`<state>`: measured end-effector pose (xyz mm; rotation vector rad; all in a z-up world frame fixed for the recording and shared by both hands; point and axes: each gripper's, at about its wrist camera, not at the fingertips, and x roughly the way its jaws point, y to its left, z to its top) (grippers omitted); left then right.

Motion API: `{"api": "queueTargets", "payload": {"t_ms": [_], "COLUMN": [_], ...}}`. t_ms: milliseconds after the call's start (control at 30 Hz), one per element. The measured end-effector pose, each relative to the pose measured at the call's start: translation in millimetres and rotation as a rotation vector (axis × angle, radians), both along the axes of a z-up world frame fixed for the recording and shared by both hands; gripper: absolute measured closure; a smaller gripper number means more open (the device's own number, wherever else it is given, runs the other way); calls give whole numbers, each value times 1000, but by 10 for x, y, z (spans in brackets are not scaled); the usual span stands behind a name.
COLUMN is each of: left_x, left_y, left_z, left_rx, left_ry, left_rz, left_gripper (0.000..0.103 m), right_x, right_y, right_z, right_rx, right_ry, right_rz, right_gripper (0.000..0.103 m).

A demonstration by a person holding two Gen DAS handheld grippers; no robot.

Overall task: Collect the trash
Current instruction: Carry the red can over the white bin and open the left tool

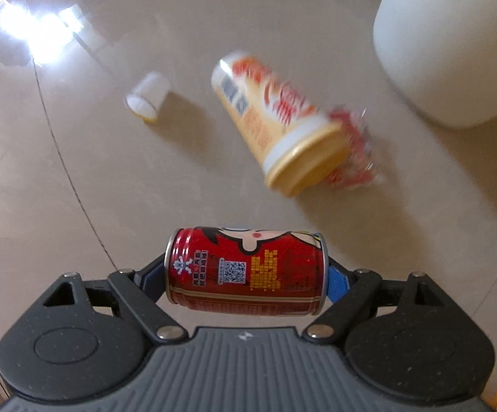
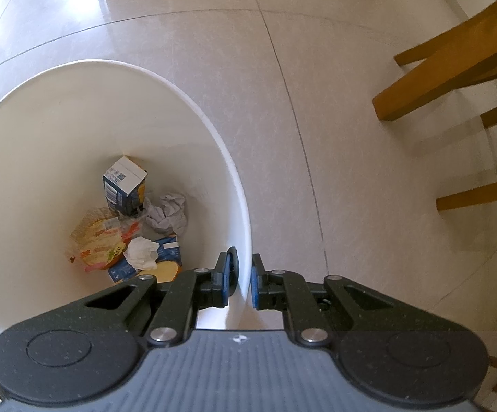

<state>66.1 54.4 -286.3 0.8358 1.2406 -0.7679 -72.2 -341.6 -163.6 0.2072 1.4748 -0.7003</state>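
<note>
The floor (image 1: 214, 17) was glossy beige tile, bright with window glare at the upper left of the left wrist view. The white bin (image 2: 210, 127) stood on it, open-topped, with cartons (image 2: 123, 185), wrappers (image 2: 99, 240) and crumpled paper (image 2: 166, 214) at its bottom. Wooden chair legs (image 2: 447, 68) crossed the right of that view. On the floor near the bin's outside wall lay a tipped noodle cup (image 1: 275, 120) with a crinkled wrapper (image 1: 354, 151) against its far side, and, apart from them, a small white cup (image 1: 147, 98) on its side.

The left gripper (image 1: 246, 274) held the red can (image 1: 246, 269) end to end, jaws wide, one pad on each rim, the can clear of the floor. The right gripper (image 2: 243, 281) was pinched nearly closed on the bin's rim, one pad inside the wall and one outside.

The can seemed the main risk: caught only by its two ends, it could roll or slide out if the grip eased while carried to the bin. The bin might tip or drag if the right hand pulled on the thin wall.

The left pads were mostly hidden behind the can, so how squarely they sat was unclear. The noodle cup and wrapper were blurred; their print could not be read. Part of the bin's bottom lay behind the right gripper.
</note>
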Motion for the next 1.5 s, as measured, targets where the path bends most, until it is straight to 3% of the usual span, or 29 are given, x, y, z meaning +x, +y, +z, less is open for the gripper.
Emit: {"api": "queueTargets", "payload": {"t_ms": [233, 533, 867, 1100, 1233, 1500], "left_x": [76, 144, -44, -226, -282, -172], "left_y": [-341, -1083, -1979, -2447, -2613, -2510], "left_z": [784, 1729, 2390, 2452, 2365, 2304], "left_rx": [-78, -170, -232, -279, -293, -312], "left_ry": [28, 1, 24, 81, 161, 166], "left_rz": [1, -92, -206, -242, -220, -124], "left_gripper": [16, 16, 16, 16, 12, 10], "right_x": [0, -16, -51, -75, -89, -114], "right_y": [-61, -69, -112, -122, -126, -138], "right_z": [5, 6, 40, 63, 77, 101], "right_rx": [35, 40, 69, 81, 86, 92], "right_ry": [-11, -13, -33, -44, -53, -65], "right_rz": [-59, -39, -43, -20, -23, -20], "right_gripper": [89, 90, 90, 90, 90, 90]}}
